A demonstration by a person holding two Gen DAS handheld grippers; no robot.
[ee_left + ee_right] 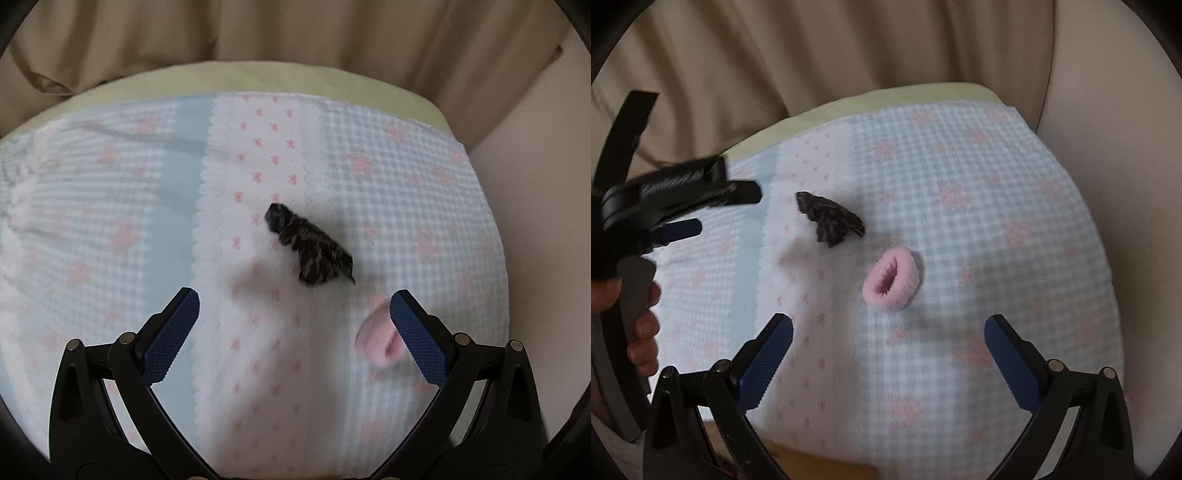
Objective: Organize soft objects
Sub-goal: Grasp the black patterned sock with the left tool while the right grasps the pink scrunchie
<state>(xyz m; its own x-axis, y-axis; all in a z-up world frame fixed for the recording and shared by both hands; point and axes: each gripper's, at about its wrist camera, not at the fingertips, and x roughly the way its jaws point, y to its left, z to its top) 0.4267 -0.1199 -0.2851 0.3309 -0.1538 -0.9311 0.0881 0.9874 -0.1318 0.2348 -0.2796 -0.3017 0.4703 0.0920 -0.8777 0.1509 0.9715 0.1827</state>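
A dark knitted cloth piece [308, 245] lies on the patterned blanket [110, 206], just ahead of my left gripper [295, 299], which is open and empty above the blanket. A pink fluffy ring [375, 338] lies beside the left gripper's right finger. In the right wrist view the pink ring [891, 282] lies ahead of my right gripper [888, 325], which is open and empty. The dark cloth [831, 221] lies further back to the left, near the left gripper [698, 218].
The blue-checked and pink-bow blanket [979, 221] covers a pale green cushion [258, 83]. Beige curtain folds [295, 33] hang behind. A pale wall [1108, 110] is on the right. A hand [642, 332] holds the left gripper's handle.
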